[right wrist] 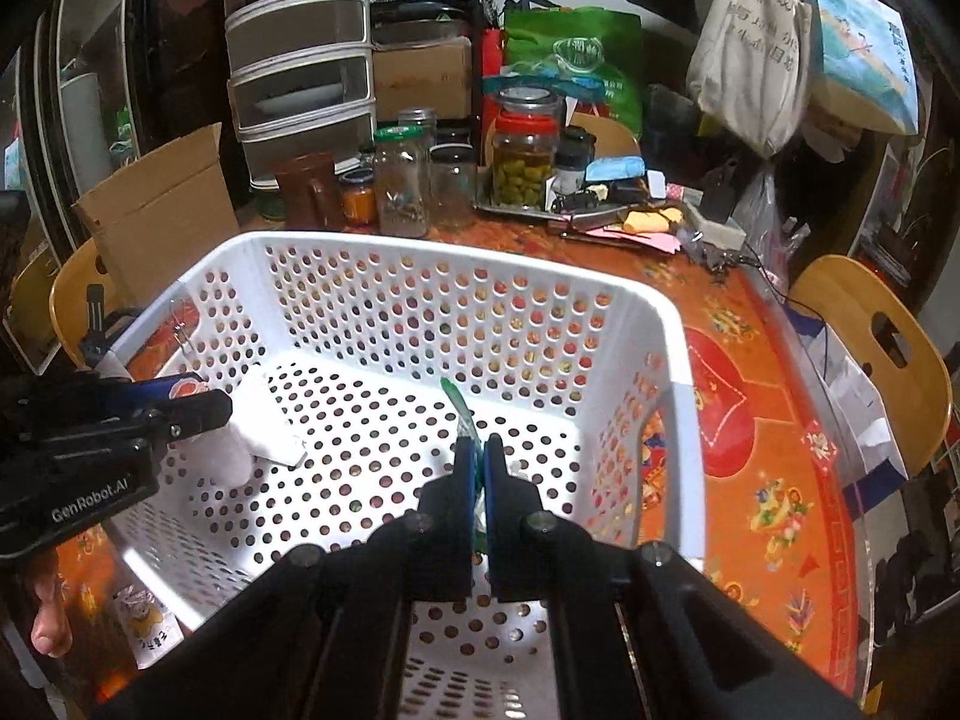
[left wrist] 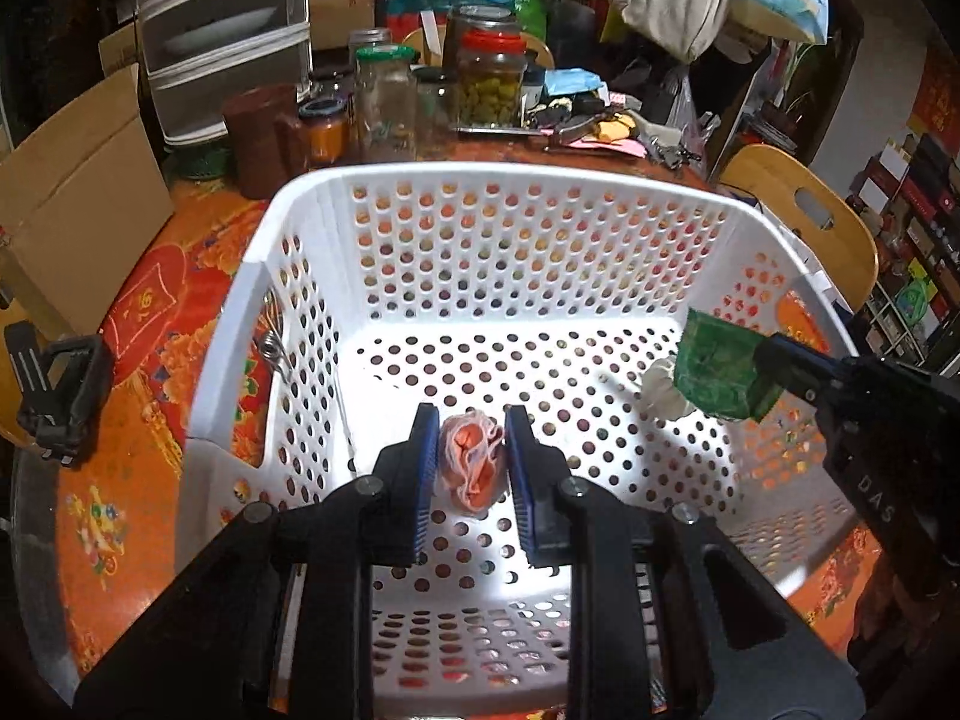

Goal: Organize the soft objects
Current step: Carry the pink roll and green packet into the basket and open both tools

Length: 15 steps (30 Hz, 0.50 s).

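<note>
A white perforated basket [left wrist: 456, 177] stands on the orange patterned table; it also shows in the right wrist view [right wrist: 420, 258]. My left gripper [left wrist: 471, 468] is shut on a pink-orange soft bundle [left wrist: 474, 465] and holds it above the basket floor. My right gripper [right wrist: 477, 468] is shut on a flat green packet [right wrist: 462, 414], seen edge-on. In the left wrist view this green packet [left wrist: 720, 366] hangs over the basket's right side, with something white [left wrist: 660, 384] below it. In the right wrist view the left gripper [right wrist: 198, 402] is over a white soft item [right wrist: 258, 426].
Glass jars [left wrist: 384, 102] and a brown jug [left wrist: 258, 144] stand behind the basket. A cardboard box [left wrist: 78, 192] is at the left. Wooden chairs [right wrist: 870, 348] stand by the table's right edge. Clutter and bags fill the back.
</note>
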### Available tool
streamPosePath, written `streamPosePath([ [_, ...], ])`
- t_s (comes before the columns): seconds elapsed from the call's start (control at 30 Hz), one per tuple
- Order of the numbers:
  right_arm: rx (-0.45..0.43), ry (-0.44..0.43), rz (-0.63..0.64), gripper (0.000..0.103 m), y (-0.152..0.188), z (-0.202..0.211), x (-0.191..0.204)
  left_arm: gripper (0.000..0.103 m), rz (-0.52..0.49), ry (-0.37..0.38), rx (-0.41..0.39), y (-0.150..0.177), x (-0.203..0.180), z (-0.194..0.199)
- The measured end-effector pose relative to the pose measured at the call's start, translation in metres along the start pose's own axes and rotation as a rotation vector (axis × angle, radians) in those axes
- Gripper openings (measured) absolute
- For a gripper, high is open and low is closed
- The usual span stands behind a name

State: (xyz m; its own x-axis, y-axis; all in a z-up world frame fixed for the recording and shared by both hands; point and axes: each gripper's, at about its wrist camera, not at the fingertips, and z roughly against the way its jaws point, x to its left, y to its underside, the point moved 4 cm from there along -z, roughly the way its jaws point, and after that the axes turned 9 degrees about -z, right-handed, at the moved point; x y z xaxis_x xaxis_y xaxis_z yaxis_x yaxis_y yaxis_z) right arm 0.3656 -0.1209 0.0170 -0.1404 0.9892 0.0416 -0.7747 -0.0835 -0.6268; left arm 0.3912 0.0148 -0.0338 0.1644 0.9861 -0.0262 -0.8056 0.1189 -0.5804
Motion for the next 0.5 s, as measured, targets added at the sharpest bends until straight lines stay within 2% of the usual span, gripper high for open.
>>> streamPosePath([
  [0.17,-0.01,0.004,-0.01,0.002,-0.001,0.0,-0.001,0.021,0.017,0.016,0.01,0.003,0.003,-0.008],
  [0.27,-0.013,0.0,-0.022,0.003,-0.002,0.0,-0.003,0.026,0.017,0.019,0.003,0.004,0.002,-0.008],
  [0.3,-0.014,0.002,-0.023,0.007,-0.002,-0.001,-0.003,0.034,0.016,0.026,-0.002,0.005,0.002,-0.006],
  [0.33,-0.013,0.007,-0.025,0.016,-0.002,-0.001,-0.003,0.039,0.016,0.024,-0.008,0.004,0.001,-0.005],
  [0.37,-0.014,0.01,-0.028,0.021,-0.003,-0.001,-0.004,0.049,0.013,0.022,-0.017,0.004,0.001,-0.002],
  [0.4,-0.018,0.014,-0.033,0.033,-0.003,0.0,-0.005,0.055,0.005,0.023,-0.032,0.002,-0.001,0.002],
  [0.43,-0.024,0.017,-0.037,0.043,-0.003,0.001,-0.005,0.057,0.001,0.024,-0.039,0.002,-0.003,0.004],
  [0.5,-0.033,0.016,-0.04,0.051,-0.004,0.003,-0.006,0.064,-0.014,0.017,-0.05,-0.002,-0.006,0.009],
])
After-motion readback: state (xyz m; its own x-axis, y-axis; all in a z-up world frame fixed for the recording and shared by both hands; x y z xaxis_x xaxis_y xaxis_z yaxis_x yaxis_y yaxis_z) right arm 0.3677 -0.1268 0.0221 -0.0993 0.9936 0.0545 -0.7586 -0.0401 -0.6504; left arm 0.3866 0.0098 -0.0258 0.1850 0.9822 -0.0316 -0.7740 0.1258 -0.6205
